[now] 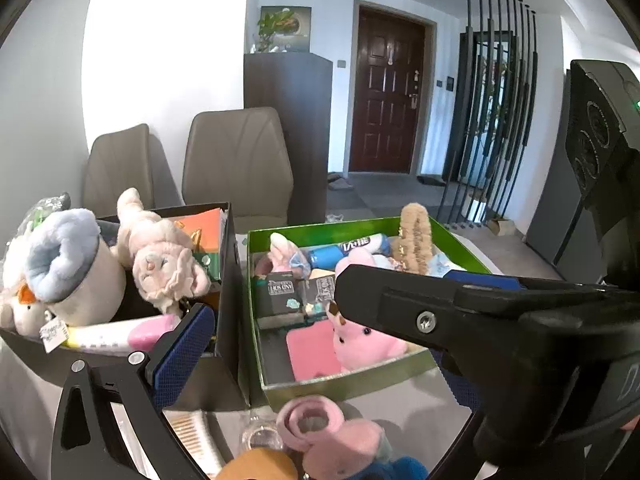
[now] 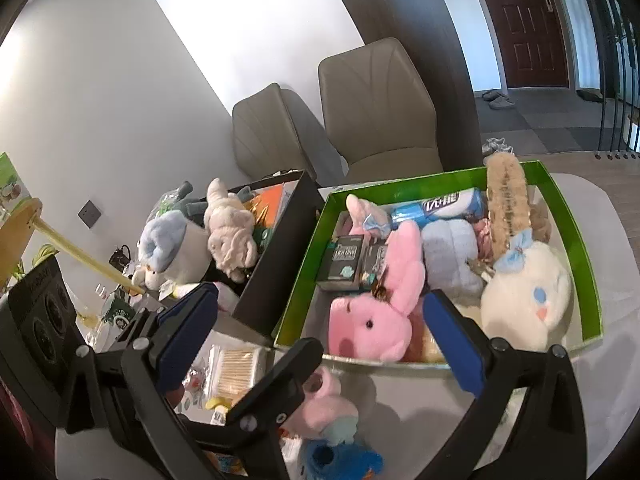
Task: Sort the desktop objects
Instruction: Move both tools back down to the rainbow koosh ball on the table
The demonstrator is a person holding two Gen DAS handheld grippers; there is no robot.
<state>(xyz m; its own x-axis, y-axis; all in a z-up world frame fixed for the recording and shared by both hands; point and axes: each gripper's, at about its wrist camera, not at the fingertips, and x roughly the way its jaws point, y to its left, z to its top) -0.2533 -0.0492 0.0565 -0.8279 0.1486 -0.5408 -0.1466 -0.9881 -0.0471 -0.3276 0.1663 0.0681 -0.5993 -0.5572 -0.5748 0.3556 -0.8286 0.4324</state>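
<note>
On the left stands a black box [image 1: 230, 280] crammed with soft toys: a cream plush rabbit [image 1: 160, 256] and a grey-and-blue plush [image 1: 68, 264] lie on top. The left gripper [image 1: 276, 300] hovers in front of this box with its jaws spread wide and nothing between them; its blue-padded left finger [image 1: 184, 352] overlaps the box's near right corner in the view, though contact cannot be judged. Just right of the black box, side by side with it, sits a green box [image 2: 576, 216] holding a pink plush pig [image 2: 372, 320], a white plush with blue ears [image 2: 528, 300], two small dark cartons [image 2: 344, 264], a blue-and-white roll [image 2: 440, 206] and a tan woolly piece [image 2: 506, 192]. The right gripper [image 2: 320, 320] hangs over the near edge of the green box, fingers wide apart and empty, the pig lying beyond and between them. On the table [image 2: 420, 400] below both grippers lie a pink plush [image 2: 328, 404], a blue plush [image 2: 340, 460] and a pack of cotton swabs [image 2: 236, 368].
</note>
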